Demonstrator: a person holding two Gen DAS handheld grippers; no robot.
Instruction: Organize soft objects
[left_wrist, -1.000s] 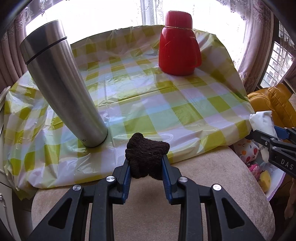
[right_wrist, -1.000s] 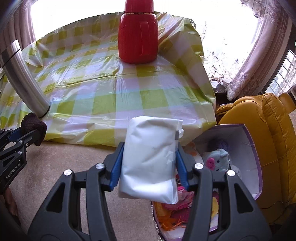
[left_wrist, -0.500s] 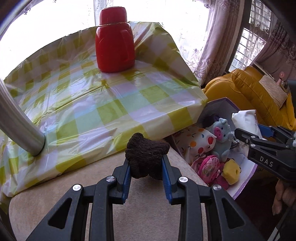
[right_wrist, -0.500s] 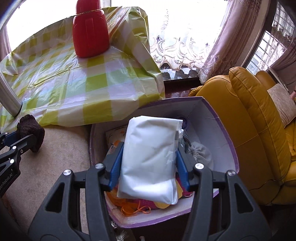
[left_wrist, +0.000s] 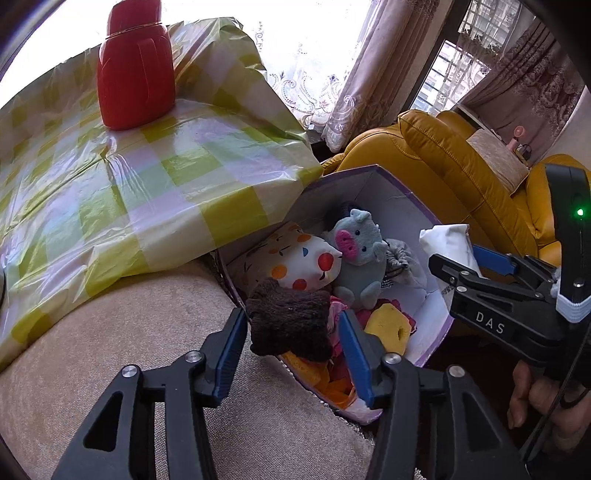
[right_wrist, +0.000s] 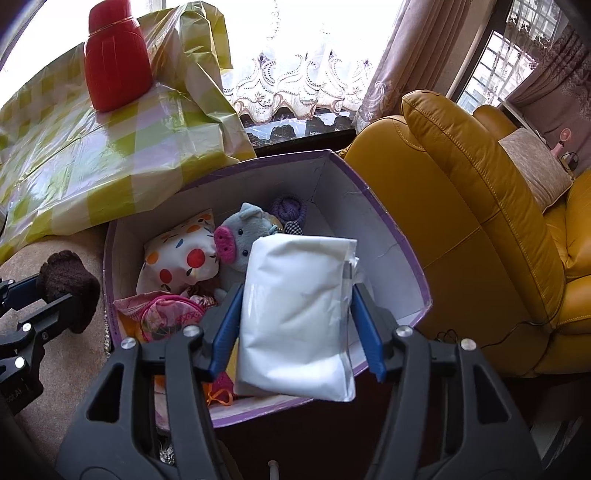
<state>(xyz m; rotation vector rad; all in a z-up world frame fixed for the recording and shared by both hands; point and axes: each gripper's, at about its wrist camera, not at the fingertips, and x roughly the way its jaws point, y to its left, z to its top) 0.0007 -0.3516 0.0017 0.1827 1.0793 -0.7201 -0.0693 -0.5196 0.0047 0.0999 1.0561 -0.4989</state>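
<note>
Your left gripper (left_wrist: 293, 338) has just been opening: its blue pads stand clear of the dark brown, nubbly knitted sock (left_wrist: 290, 325) between them, over the rim of the purple-edged, white-lined cardboard box (right_wrist: 388, 236). Your right gripper (right_wrist: 295, 325) has been opening too, and the smooth, pillowy white plastic pouch (right_wrist: 299, 310) sits loose between its spread jaws, above the box. Inside lie a fuzzy grey pig plush (left_wrist: 356, 254) and a spotted white fabric cushion (left_wrist: 299, 264). The box stands between a beige, short-piled upholstered seat (left_wrist: 110, 325) and a glossy mustard leather sofa (right_wrist: 480, 206); lace curtains (right_wrist: 303, 77) hang behind.
</note>
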